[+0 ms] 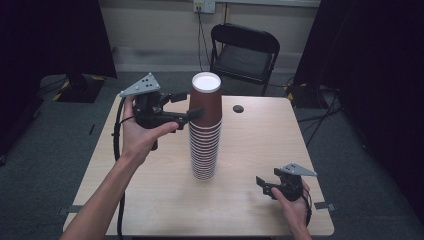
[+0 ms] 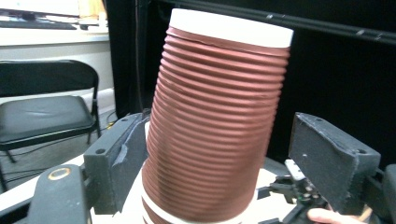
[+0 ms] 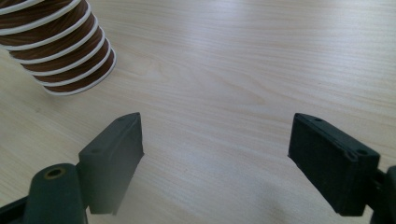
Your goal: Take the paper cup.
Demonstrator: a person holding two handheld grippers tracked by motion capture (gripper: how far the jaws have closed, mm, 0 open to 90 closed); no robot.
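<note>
A tall stack of brown paper cups [image 1: 205, 150] stands upside down in the middle of the wooden table [image 1: 165, 200]. The top cup [image 1: 206, 100] has a ribbed brown wall [image 2: 219, 121] and a white base facing up. My left gripper [image 1: 189, 105] reaches in from the left at the height of this top cup, with one jaw on each side of it. The left pad [image 2: 123, 158] lies close against the wall, while the right pad [image 2: 327, 158] stands clear of it. My right gripper [image 1: 264, 186] rests open near the front right of the table, nothing between its jaws [image 3: 215, 154].
A black folding chair [image 1: 244, 50] stands behind the table. A small dark round spot [image 1: 238, 108] marks the tabletop at the back right. Bare wood [image 3: 243, 70] lies ahead of the right gripper, the stack's lower rims [image 3: 60, 51] to its upper left. Dark curtains flank the room.
</note>
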